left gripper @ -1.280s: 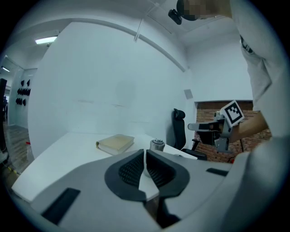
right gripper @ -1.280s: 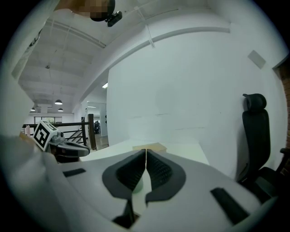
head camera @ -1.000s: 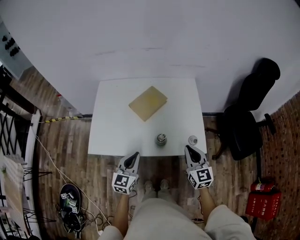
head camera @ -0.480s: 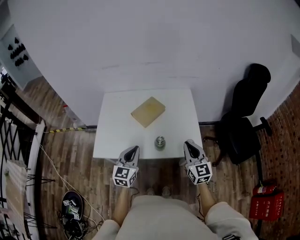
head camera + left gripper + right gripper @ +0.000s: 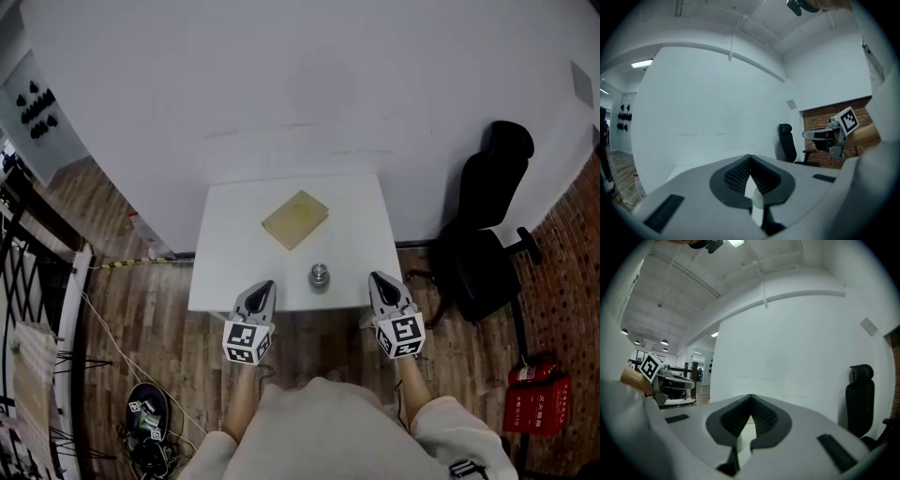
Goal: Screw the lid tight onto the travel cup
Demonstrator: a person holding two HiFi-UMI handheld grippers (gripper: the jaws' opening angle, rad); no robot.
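- The person's forearms (image 5: 246,398) rise from the bottom of the head view to the two grippers, just below centre.
- The left gripper (image 5: 266,285) is clenched on nothing; in its own view the ribbed pads (image 5: 736,174) meet at the tip.
- The right gripper (image 5: 376,278) is likewise clamped empty, its pads (image 5: 764,416) together.
- The travel cup (image 5: 320,277) stands upright near the front edge of the white table (image 5: 217,272), between the two grippers and apart from both.
- A tan board (image 5: 295,219) lies flat and askew at mid-table.
- A black office chair (image 5: 483,246) stands right of the table, against the white wall (image 5: 281,84).
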